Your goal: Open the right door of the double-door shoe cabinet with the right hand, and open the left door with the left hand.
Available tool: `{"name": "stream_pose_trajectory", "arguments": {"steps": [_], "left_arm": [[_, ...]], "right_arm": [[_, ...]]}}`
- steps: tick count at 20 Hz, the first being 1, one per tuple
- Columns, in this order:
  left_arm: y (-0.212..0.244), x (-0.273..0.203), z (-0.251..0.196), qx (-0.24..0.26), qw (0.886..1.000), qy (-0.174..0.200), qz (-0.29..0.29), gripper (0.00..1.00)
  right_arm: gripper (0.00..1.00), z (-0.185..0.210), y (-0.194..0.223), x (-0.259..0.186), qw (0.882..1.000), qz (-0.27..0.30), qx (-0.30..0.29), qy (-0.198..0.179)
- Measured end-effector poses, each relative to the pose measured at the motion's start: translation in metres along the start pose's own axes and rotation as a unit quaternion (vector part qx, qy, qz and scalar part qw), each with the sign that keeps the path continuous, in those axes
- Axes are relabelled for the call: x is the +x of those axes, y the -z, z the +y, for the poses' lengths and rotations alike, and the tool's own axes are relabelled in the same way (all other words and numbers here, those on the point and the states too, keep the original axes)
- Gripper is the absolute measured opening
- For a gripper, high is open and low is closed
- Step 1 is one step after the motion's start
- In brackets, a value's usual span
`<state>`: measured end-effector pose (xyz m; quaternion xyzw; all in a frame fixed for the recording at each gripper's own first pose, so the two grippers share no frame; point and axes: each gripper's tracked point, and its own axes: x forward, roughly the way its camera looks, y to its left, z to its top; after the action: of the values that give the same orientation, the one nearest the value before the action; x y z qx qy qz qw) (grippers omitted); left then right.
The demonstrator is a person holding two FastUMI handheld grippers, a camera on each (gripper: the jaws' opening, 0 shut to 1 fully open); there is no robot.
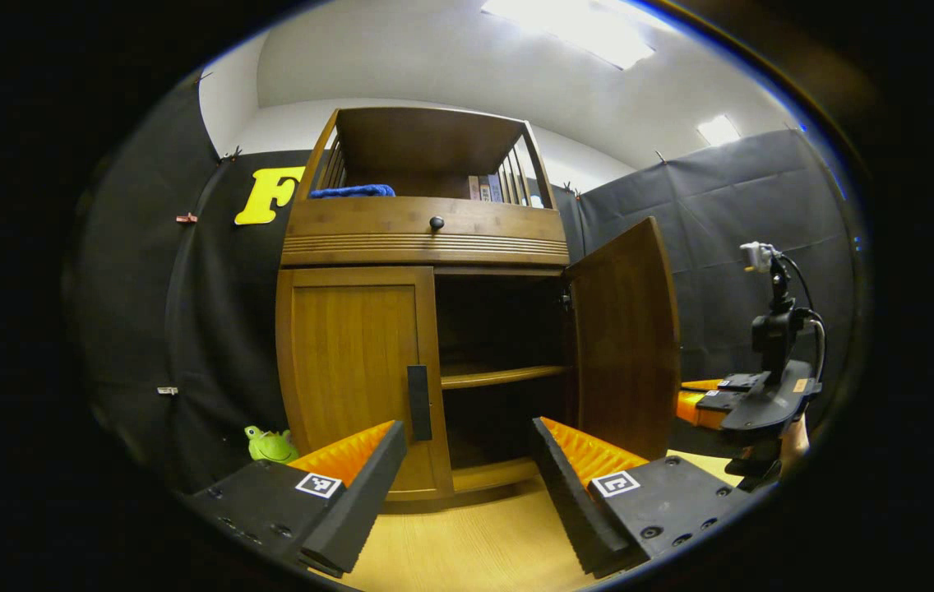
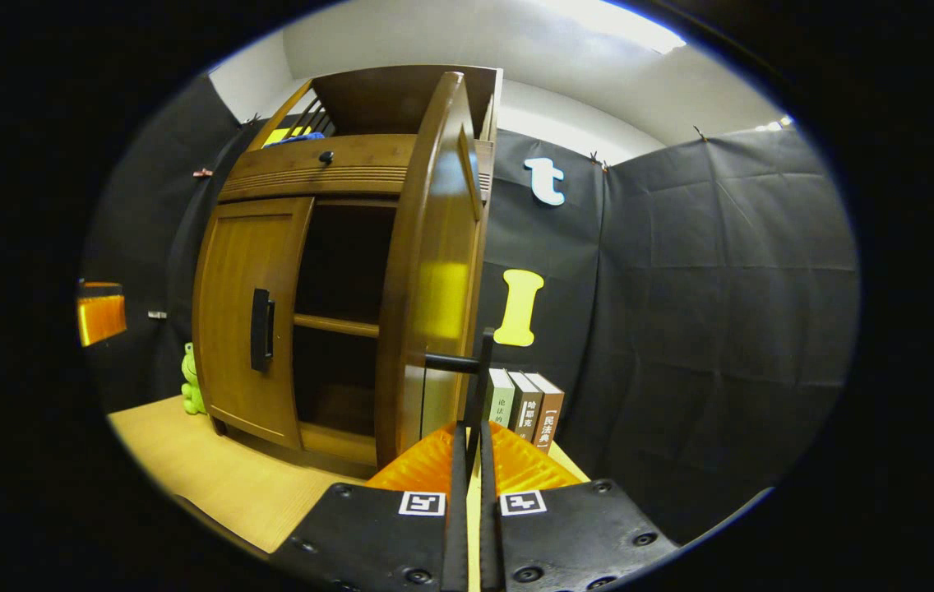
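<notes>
The wooden shoe cabinet stands in front of me. Its left door is closed, with a black vertical handle at its inner edge. My left gripper hangs open in front of that handle, holding nothing. The right door stands swung wide open. In the right gripper view I see this door edge-on, and my right gripper is shut on its black handle. The right gripper also appears beside the open door in the left gripper view.
A green frog toy sits on the wooden tabletop left of the cabinet. Three books stand behind the open door. Inside is a shelf. A drawer knob and a blue item sit above.
</notes>
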<state>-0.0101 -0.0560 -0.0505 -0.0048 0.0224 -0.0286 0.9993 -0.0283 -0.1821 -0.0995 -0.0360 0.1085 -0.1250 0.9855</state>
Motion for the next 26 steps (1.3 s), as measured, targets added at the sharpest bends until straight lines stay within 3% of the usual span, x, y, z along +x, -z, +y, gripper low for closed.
{"name": "stream_pose_trajectory", "arguments": {"steps": [7, 14, 17, 18, 20, 25, 26], "left_arm": [[0.011, 0.035, 0.010, -0.006, 1.000, -0.016, 0.003, 0.95], [0.027, 0.083, 0.030, -0.033, 0.999, -0.034, 0.007, 0.95], [0.029, 0.111, 0.040, -0.041, 0.998, -0.042, 0.000, 0.96], [0.031, 0.121, 0.042, -0.040, 0.998, -0.044, -0.001, 0.96], [0.036, 0.140, 0.052, -0.030, 0.998, -0.057, -0.006, 0.95], [0.064, 0.187, 0.071, -0.023, 0.997, -0.071, 0.014, 0.94], [0.070, 0.194, 0.076, -0.019, 0.996, -0.080, 0.015, 0.94]], "right_arm": [[0.09, -0.023, 0.002, -0.005, 1.000, -0.004, 0.012, 0.002], [0.08, -0.078, -0.003, -0.027, 0.995, -0.033, -0.041, 0.083], [0.06, -0.068, -0.003, -0.031, 0.998, -0.029, -0.029, 0.055], [0.12, -0.071, -0.003, -0.035, 0.998, -0.029, -0.032, 0.056], [0.16, -0.070, -0.008, -0.041, 0.998, -0.038, -0.028, 0.052], [0.92, -0.066, -0.007, -0.046, 0.999, -0.044, -0.001, 0.026], [0.94, -0.065, -0.008, -0.047, 0.999, -0.046, -0.002, 0.023]]}}
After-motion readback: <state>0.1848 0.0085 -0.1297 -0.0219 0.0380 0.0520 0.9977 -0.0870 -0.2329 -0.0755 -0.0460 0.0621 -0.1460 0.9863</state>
